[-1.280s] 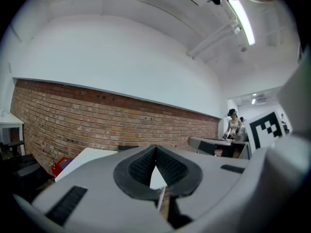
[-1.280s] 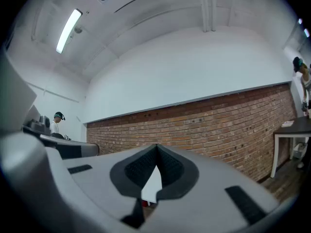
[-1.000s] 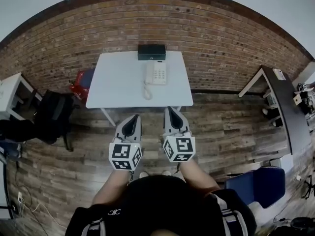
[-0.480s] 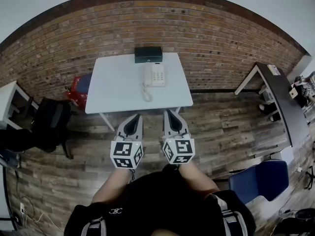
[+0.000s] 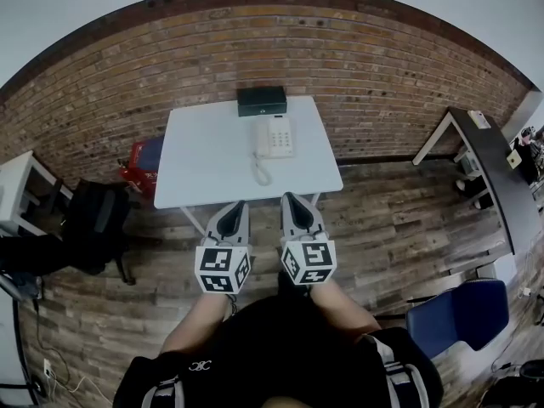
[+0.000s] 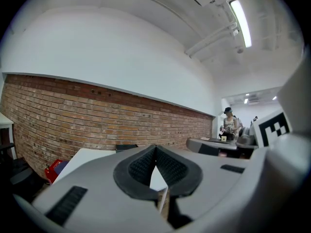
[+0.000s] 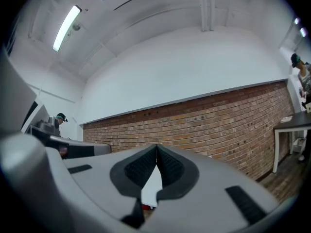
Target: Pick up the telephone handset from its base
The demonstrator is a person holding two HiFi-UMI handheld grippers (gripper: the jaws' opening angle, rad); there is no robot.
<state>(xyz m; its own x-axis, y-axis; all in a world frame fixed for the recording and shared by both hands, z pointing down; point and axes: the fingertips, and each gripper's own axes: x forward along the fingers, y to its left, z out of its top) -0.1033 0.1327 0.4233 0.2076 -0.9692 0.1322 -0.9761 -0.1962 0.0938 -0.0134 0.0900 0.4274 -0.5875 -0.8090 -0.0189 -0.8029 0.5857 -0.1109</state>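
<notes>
White telephone near black box on table; left gripper, right gripper jaws together.

Wide bare stretch on left half of white rectangular table; open approach across near edge. Far edge shut in by red-brown brick wall, no passage behind. At far edge, centre: flat black box. Just in front of it: white push-button telephone, coiled white cord trailing toward near edge. Left of table: red box-like thing, black bag. Right: open wood-plank floor up to dark desk and blue chair.
</notes>
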